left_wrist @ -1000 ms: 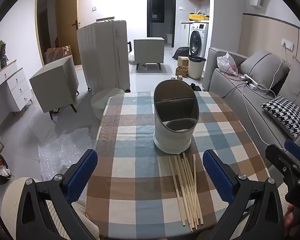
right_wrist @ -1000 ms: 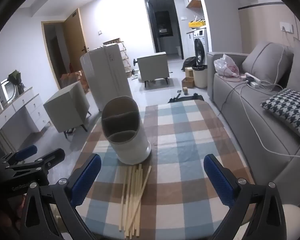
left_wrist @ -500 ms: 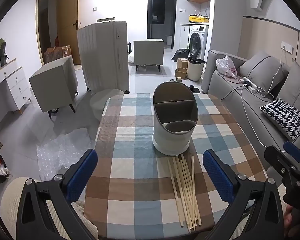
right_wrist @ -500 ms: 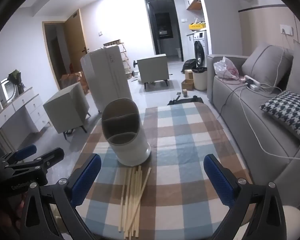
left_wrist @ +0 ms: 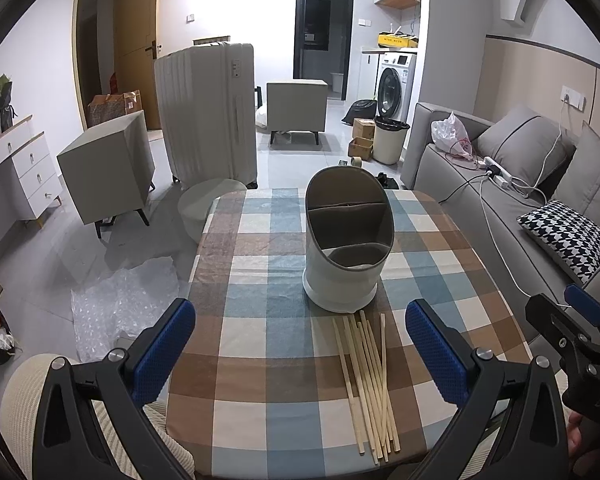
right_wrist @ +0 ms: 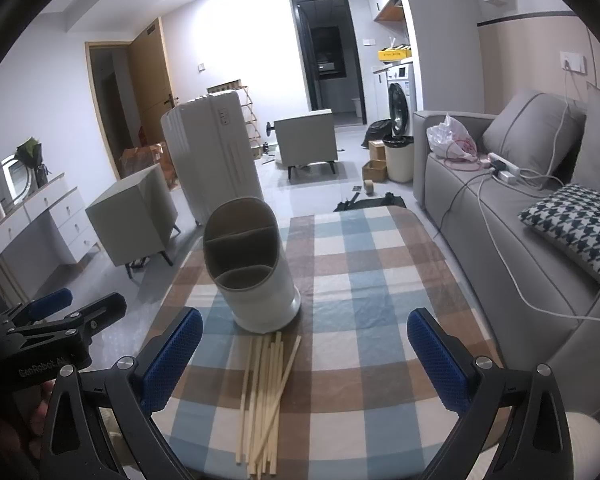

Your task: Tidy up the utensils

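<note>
A white utensil holder [left_wrist: 346, 240] with grey divided compartments stands upright on the checked tablecloth [left_wrist: 259, 320]; it also shows in the right wrist view [right_wrist: 251, 268]. Several wooden chopsticks [left_wrist: 370, 384] lie loose in a bundle just in front of it, also seen in the right wrist view [right_wrist: 265, 392]. My left gripper [left_wrist: 300, 350] is open and empty above the table's near edge. My right gripper [right_wrist: 300, 354] is open and empty, to the right of the left one, over the near edge.
A grey sofa [left_wrist: 520, 200] with a houndstooth cushion [left_wrist: 568, 232] and cables runs along the table's right side. A white suitcase [left_wrist: 207, 116], grey cabinets [left_wrist: 107, 164] and bubble wrap [left_wrist: 123, 300] are on the floor to the left and beyond.
Both grippers have drawn back and risen slightly, so the holder and chopsticks sit a little farther away. Nothing on the table has moved.
</note>
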